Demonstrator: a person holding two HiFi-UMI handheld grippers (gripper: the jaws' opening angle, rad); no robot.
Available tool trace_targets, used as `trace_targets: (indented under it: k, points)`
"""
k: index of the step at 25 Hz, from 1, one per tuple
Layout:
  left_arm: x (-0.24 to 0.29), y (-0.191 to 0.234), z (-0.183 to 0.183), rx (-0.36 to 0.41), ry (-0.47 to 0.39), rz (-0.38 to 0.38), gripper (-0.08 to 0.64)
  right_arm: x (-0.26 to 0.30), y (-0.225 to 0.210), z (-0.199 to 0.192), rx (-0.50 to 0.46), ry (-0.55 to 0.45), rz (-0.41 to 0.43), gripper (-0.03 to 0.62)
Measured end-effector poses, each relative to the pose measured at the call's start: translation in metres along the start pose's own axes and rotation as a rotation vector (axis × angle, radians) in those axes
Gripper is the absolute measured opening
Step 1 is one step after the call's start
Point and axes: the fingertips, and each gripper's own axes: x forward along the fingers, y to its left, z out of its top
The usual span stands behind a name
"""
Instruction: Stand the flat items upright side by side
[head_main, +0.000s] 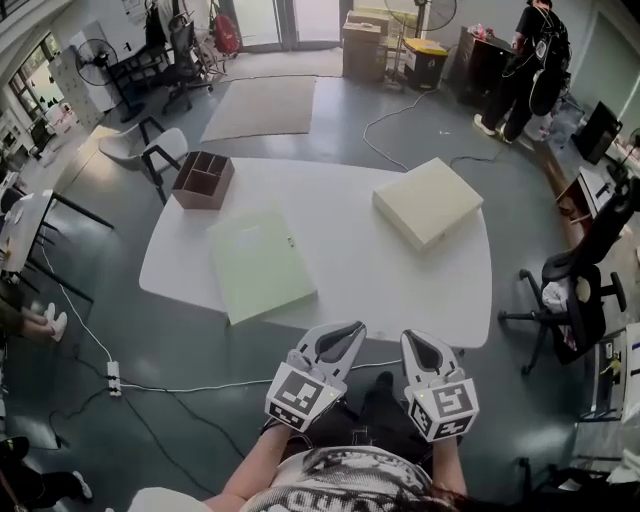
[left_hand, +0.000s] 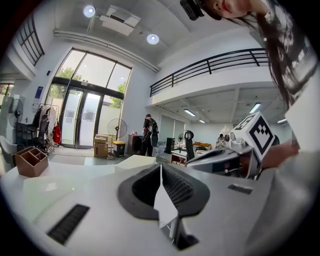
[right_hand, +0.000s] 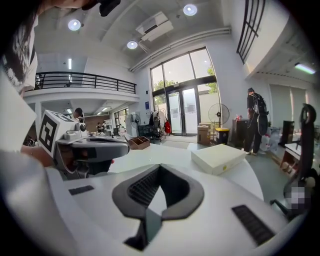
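claws: left claw (head_main: 343, 333), right claw (head_main: 422, 343) shut, empty, short of counter (head_main: 355, 265).
green box (head_main: 262, 263): open first, pinch near edge, tip upright.
cream box (head_main: 428, 202): stand alongside.

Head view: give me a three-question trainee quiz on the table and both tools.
1. True or false: the pale green folder lies flat on the white table.
2. Which thing sits at the table's far left corner? A. brown organizer B. red mug C. laptop
3. Fill in: the left tool and right tool both have their jaws ___, with nothing between them.
Key: 1 true; 2 A; 3 shut.
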Motion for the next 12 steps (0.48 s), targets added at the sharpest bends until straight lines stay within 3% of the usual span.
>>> trace_targets:
  k: [6, 12]
  points:
    - [0.020, 0.001, -0.009, -0.011, 0.030, -0.030, 0.018, 0.010, -0.021, -0.005, 0.027, 0.006, -0.027, 0.000]
    - [0.044, 0.020, -0.005, -0.007, 0.042, -0.012, 0.018, 0.036, -0.051, 0.004, 0.043, 0.003, -0.022, 0.000]
